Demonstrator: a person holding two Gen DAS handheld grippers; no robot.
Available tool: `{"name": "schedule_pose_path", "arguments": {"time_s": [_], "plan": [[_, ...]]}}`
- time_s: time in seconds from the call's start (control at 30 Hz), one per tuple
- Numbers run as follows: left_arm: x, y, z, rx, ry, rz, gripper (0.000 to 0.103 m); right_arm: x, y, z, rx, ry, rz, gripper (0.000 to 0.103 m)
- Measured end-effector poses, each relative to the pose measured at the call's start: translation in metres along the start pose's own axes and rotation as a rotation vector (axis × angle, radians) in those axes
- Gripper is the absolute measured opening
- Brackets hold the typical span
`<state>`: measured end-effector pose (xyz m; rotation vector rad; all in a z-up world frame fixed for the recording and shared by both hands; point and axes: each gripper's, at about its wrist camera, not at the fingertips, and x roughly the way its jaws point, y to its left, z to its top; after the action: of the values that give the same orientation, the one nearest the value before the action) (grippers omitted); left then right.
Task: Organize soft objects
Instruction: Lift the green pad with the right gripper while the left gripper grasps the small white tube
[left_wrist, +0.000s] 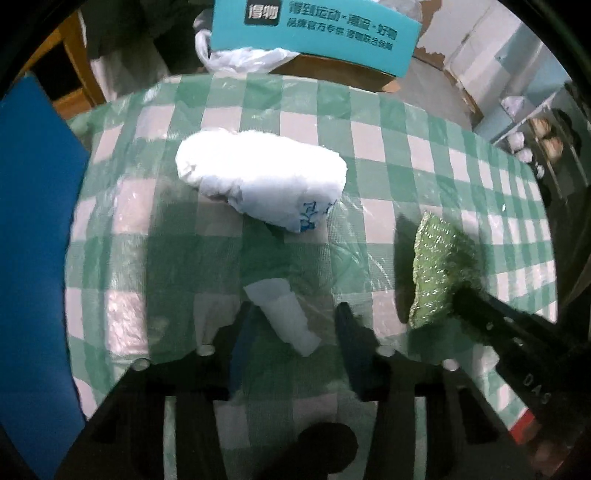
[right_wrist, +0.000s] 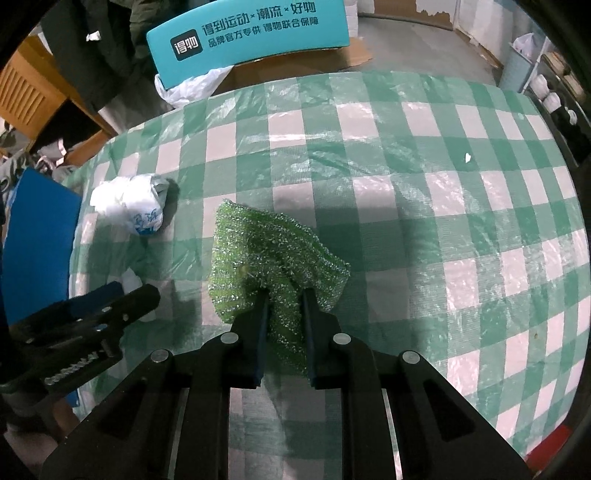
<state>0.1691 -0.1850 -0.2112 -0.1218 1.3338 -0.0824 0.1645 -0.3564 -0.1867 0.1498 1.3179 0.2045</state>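
Green scouring cloth (right_wrist: 273, 254) sat pinched between my right gripper (right_wrist: 284, 295) fingers, draping ahead of them over the checked tablecloth (right_wrist: 443, 184). My left gripper (left_wrist: 295, 314) stood spread around a white scrap (left_wrist: 284, 314), the crumpled bag (left_wrist: 258, 177) further ahead. Risk: the shallow edge grip could let the cloth slip.

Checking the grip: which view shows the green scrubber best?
Right wrist: the green scrubber fills the centre, pinched by the right hand-held gripper. Left wrist shows it only edge-on at the right.
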Motion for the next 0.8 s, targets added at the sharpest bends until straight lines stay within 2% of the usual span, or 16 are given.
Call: {"name": "schedule_pose_path", "arguments": {"time_s": [0.3,0.53,0.8], "plan": [[0.0,-0.001,-0.005,0.048,-0.009,0.029,0.017,-0.001,0.001,0.001,-0.004,0.0,0.007,0.015],[-0.009,0.001,-0.009,0.054,-0.025,-0.028,0.015,-0.007,0.009,0.002,-0.031,-0.018,-0.003,0.015],[-0.036,0.006,-0.011,0.053,-0.071,-0.075,0.015,-0.024,0.023,0.005,-0.055,-0.046,0.009,0.015]]}}
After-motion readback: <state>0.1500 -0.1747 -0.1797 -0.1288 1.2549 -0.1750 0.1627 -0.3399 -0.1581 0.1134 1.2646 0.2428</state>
